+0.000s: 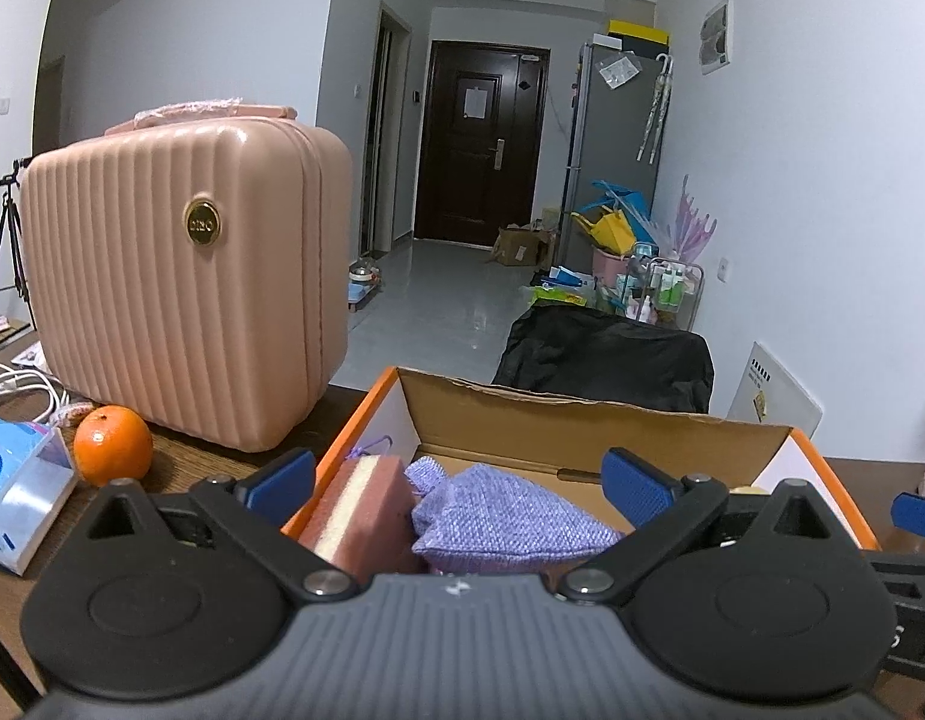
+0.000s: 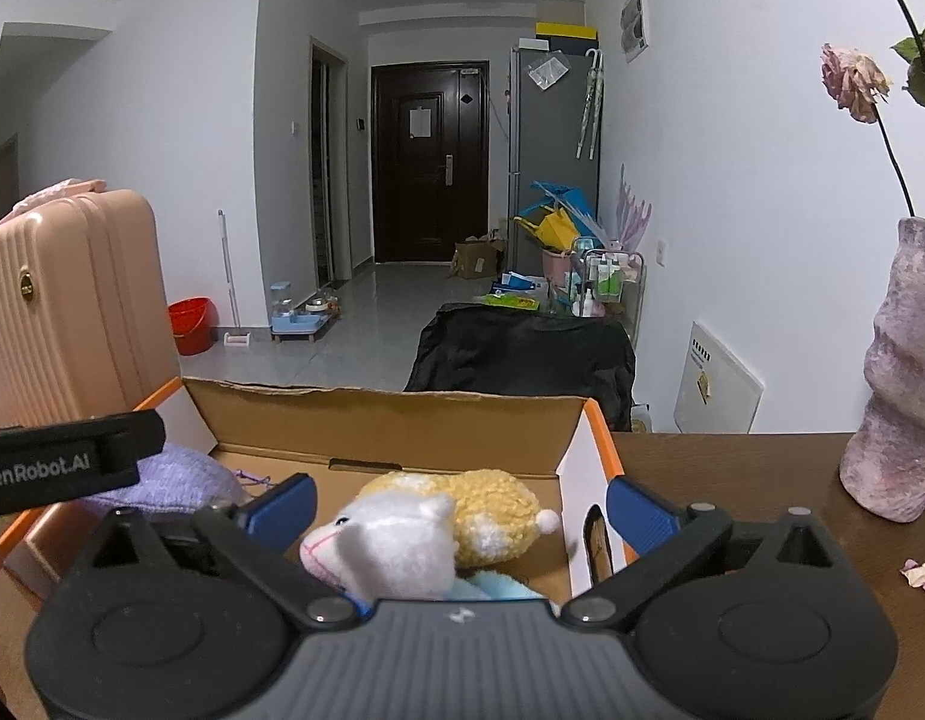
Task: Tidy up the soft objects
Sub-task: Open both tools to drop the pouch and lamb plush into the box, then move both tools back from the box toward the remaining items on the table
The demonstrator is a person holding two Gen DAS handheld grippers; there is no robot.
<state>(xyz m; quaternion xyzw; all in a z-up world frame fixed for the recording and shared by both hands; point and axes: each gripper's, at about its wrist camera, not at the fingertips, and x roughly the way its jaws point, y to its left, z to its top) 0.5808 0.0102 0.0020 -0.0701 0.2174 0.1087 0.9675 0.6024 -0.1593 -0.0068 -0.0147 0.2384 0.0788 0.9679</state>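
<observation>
An orange-edged cardboard box stands on the brown table. In the left wrist view it holds a pink and yellow sponge and a purple knitted pouch. My left gripper hovers over them, open, its blue pads apart from both. In the right wrist view the same box holds a white and yellow plush toy lying on something light blue. My right gripper is open wide around the toy, pads clear of it. The purple pouch shows at left, partly behind the left gripper's body.
A pink ribbed case stands left of the box, with an orange, a tissue pack and white cables beside it. A purple vase with a dried rose stands at the right. Petals lie on the table.
</observation>
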